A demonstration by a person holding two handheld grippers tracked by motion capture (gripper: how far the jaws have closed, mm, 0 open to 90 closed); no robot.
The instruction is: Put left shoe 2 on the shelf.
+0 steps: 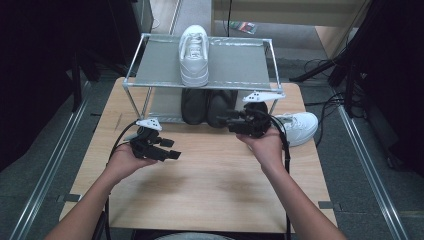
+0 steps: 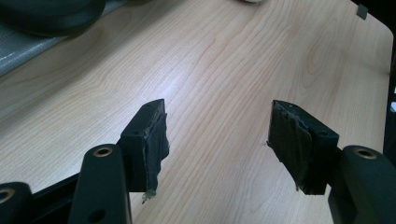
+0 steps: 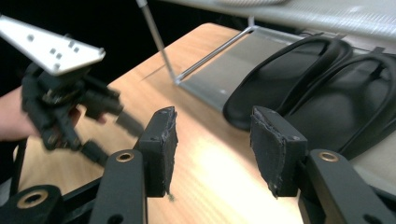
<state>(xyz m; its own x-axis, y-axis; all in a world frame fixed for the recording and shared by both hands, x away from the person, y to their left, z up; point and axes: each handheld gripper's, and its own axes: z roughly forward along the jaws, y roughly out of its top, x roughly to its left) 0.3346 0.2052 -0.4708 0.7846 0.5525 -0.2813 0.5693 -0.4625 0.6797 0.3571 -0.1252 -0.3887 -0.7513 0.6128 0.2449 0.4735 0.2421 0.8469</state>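
A metal shoe rack (image 1: 150,60) stands at the far side of the wooden table (image 1: 215,190). One white sneaker (image 1: 194,52) sits on its top shelf. A pair of black sandals (image 1: 207,106) lies on the lower shelf, large in the right gripper view (image 3: 327,88). A second white sneaker (image 1: 299,127) rests on the table to the right of the rack. My right gripper (image 1: 226,120) (image 3: 212,135) is open and empty, pointing at the sandals just in front of them. My left gripper (image 1: 172,154) (image 2: 217,126) hangs open over bare table, nothing between its pads.
Dark floor and cables (image 1: 325,102) surround the table. Metal rails (image 1: 50,170) run along both sides. The rack's thin legs (image 3: 156,39) rise close to the sandals. Bare wood lies in front of both hands. My left gripper (image 3: 116,112) appears blurred in the right gripper view.
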